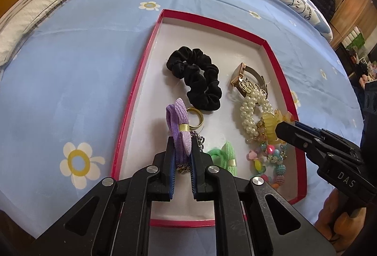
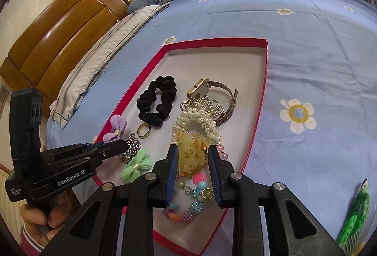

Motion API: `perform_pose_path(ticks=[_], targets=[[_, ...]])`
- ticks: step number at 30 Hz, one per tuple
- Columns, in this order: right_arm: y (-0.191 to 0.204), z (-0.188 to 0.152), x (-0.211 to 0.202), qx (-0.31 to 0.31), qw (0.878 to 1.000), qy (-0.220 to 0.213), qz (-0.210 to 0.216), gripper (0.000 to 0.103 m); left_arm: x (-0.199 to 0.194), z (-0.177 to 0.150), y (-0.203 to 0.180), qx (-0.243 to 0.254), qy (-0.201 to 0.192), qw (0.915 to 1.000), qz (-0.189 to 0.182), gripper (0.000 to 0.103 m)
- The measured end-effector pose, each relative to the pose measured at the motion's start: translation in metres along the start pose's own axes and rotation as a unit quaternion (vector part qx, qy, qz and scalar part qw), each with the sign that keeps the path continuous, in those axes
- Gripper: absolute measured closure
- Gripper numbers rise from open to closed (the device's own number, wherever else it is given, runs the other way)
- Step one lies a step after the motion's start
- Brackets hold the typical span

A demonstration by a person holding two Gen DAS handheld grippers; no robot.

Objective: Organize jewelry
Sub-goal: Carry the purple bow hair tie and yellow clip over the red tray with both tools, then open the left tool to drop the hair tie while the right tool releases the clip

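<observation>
Lilac mesh bow (image 1: pixel 179 125) is sitting clamped in my left gripper (image 1: pixel 183 150) over the red-rimmed tray (image 1: pixel 141 72); my right gripper (image 2: pixel 192 157) is squeezing the yellow hair claw (image 2: pixel 190 150). Only the right view is showing a green item (image 2: pixel 353 216) lying on the bedsheet (image 2: pixel 318 62) outside.

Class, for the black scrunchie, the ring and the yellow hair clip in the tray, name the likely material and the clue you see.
Black scrunchie: matte fabric, probably elasticated; gathered folds.
Ring: gold-coloured, likely metal; smooth shiny band.
Yellow hair clip: translucent glossy plastic or resin, possibly acetate; light passes through, mottled orange flecks.
</observation>
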State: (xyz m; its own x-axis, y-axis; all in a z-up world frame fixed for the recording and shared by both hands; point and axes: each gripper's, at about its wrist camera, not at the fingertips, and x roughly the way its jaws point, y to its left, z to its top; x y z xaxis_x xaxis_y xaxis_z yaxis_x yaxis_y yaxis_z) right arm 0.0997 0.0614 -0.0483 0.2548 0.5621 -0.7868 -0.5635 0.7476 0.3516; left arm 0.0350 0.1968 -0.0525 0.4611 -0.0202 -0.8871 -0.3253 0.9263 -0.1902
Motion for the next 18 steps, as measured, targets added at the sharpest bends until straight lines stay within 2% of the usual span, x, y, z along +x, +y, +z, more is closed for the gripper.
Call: perform_pose_path(ticks=[8, 18], targets=[[0.002, 0.000, 0.001, -0.006, 1.000, 0.001, 0.002, 0.075, 0.002, 0.000, 0.000, -0.005, 0.001, 1.0000, 0.002, 0.092], [0.007, -0.009, 0.000, -0.015, 1.000, 0.008, 0.001, 0.077, 0.001, -0.002, 0.001, -0.006, 0.002, 1.0000, 0.002, 0.090]])
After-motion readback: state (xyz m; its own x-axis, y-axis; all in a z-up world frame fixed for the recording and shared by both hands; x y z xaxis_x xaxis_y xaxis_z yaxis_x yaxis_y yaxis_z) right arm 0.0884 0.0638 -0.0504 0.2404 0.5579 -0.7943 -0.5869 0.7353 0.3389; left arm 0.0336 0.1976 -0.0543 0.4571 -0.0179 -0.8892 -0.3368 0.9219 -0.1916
